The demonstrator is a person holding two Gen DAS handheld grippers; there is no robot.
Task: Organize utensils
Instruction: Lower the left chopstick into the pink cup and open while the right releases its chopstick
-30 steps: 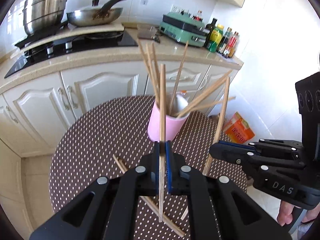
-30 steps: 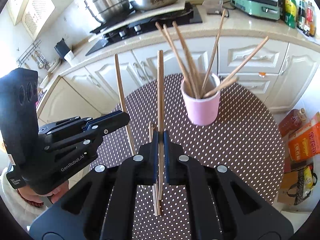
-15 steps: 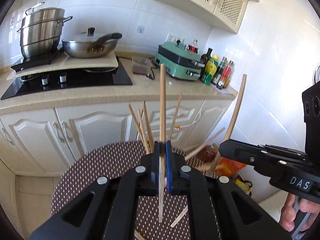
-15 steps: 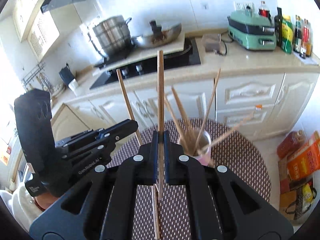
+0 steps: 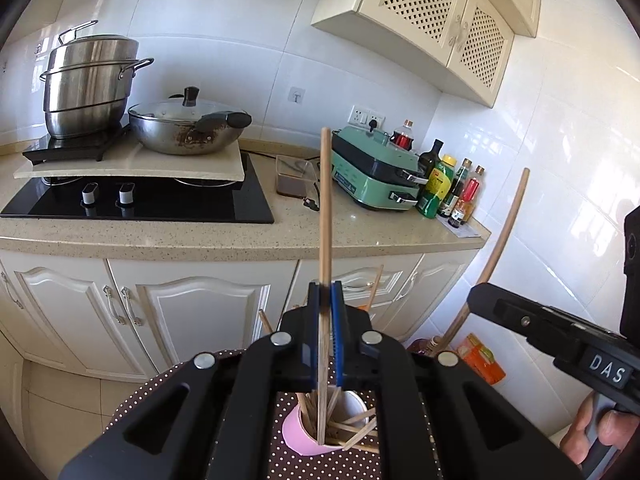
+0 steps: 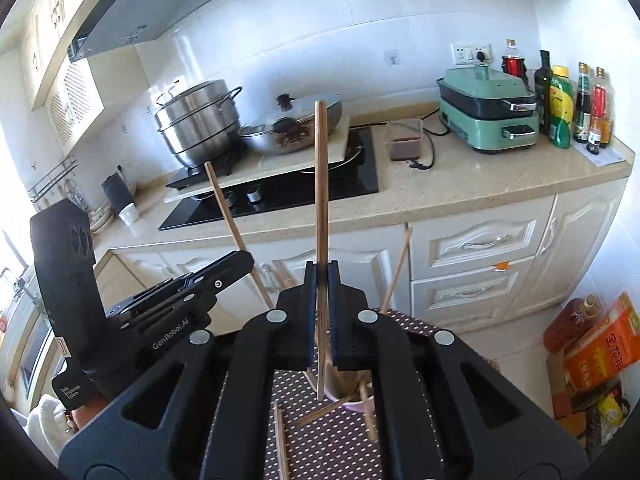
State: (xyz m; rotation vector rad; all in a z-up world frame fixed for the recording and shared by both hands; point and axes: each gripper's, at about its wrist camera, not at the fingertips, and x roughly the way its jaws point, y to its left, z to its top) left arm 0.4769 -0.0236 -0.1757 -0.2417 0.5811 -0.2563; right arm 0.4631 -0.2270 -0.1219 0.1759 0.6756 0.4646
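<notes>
My left gripper (image 5: 325, 289) is shut on a wooden chopstick (image 5: 325, 208) that stands upright. Its lower end hangs over the mouth of the pink cup (image 5: 298, 438), which holds several chopsticks. My right gripper (image 6: 321, 271) is shut on a second upright chopstick (image 6: 321, 184), above and just in front of the cup (image 6: 356, 402). Each gripper shows in the other's view: the right gripper (image 5: 478, 300) with its chopstick (image 5: 506, 236), the left gripper (image 6: 245, 259) with its chopstick (image 6: 226, 212). Loose chopsticks (image 6: 280, 436) lie on the dotted table (image 6: 340, 444).
Behind the table runs a counter (image 5: 240, 236) with a black hob (image 5: 160, 200), a steel pot (image 5: 88, 84), a wok (image 5: 184, 132), a green cooker (image 5: 372, 176) and bottles (image 5: 452, 188). Orange packets (image 6: 600, 352) lie on the floor at the right.
Both grippers have risen with their chopsticks and tipped upward. The cup has slid from the middle of each view to low under the jaws.
</notes>
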